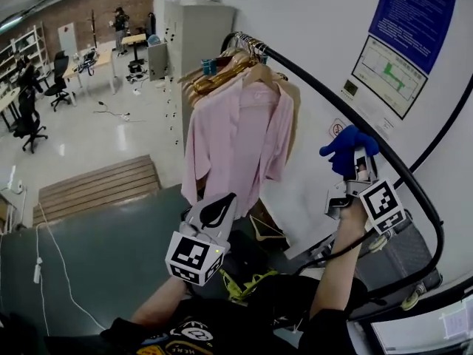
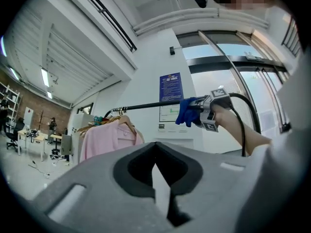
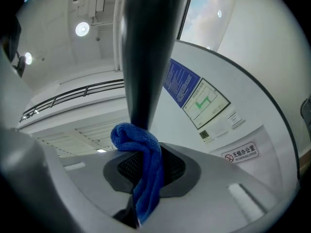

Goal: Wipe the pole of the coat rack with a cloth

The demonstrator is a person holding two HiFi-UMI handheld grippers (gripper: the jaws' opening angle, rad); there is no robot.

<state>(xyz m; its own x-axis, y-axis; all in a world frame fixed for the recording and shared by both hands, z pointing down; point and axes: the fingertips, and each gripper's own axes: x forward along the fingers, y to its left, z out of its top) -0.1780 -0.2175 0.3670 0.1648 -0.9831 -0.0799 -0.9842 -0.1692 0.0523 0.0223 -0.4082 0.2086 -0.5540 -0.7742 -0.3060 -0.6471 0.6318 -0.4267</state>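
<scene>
The coat rack's black pole point(image 1: 325, 98) arcs from the hangers at upper centre down to the right. My right gripper point(image 1: 354, 166) is shut on a blue cloth point(image 1: 346, 151), which is pressed against the pole's underside. In the right gripper view the cloth point(image 3: 142, 171) is pinched between the jaws and bunched against the thick black pole point(image 3: 146, 57). My left gripper point(image 1: 220, 208) hangs low, in front of the pink shirt point(image 1: 236, 139), shut and empty. In the left gripper view the shut jaws sit at the bottom, and the cloth point(image 2: 187, 110) shows far off on the pole point(image 2: 146, 105).
Wooden hangers point(image 1: 222, 69) crowd the pole's far end above the shirt. Posters point(image 1: 410, 28) hang on the white wall behind the rack. A grey cabinet point(image 1: 196, 28) stands behind, a wooden pallet point(image 1: 100, 183) lies on the floor at left, and desks and chairs fill the far left.
</scene>
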